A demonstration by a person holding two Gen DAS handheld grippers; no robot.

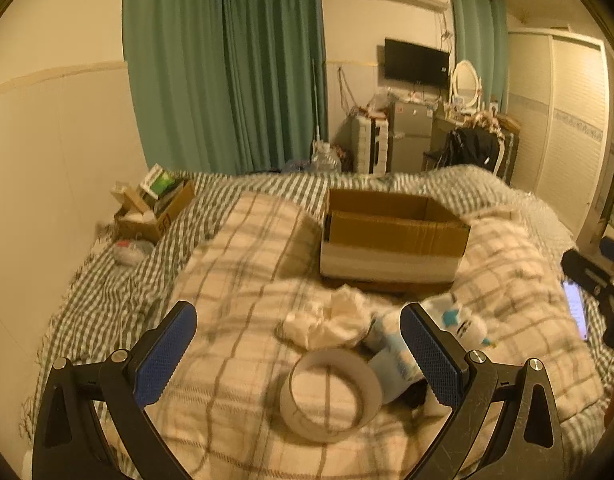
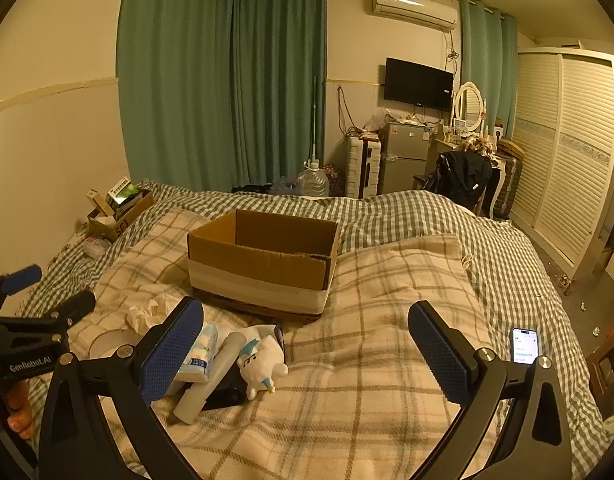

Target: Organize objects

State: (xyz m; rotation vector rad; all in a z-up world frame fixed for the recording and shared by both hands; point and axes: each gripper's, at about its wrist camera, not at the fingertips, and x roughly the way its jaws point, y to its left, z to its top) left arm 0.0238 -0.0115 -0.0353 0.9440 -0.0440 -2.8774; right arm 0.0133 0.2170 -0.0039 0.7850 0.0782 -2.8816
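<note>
— Both blue-padded grippers are gaping wide, holding nothing: the left gripper (image 1: pixel 299 354) is hovering over a tape roll (image 1: pixel 330 394) lying on the plaid blanket (image 1: pixel 235 264).

— And the right gripper (image 2: pixel 305 344)?

— Hanging above bare blanket, with a tissue pack (image 2: pixel 199 354), pale bottle (image 2: pixel 209 380) and plush toy (image 2: pixel 261 362) lying just left. Beyond them, an open cardboard box (image 2: pixel 261 262) is sitting on the bed (image 2: pixel 411 208).

Left gripper (image 1: pixel 299 344): jaws wide apart, holding nothing, at the lower frame. Tape roll (image 1: pixel 331 394) lies on the plaid blanket (image 1: pixel 243 248) between the blue pads. Crumpled tissue (image 1: pixel 331 320) sits just above it. Open cardboard box (image 1: pixel 393 236) occupies centre frame. View is motion-blurred.
</note>
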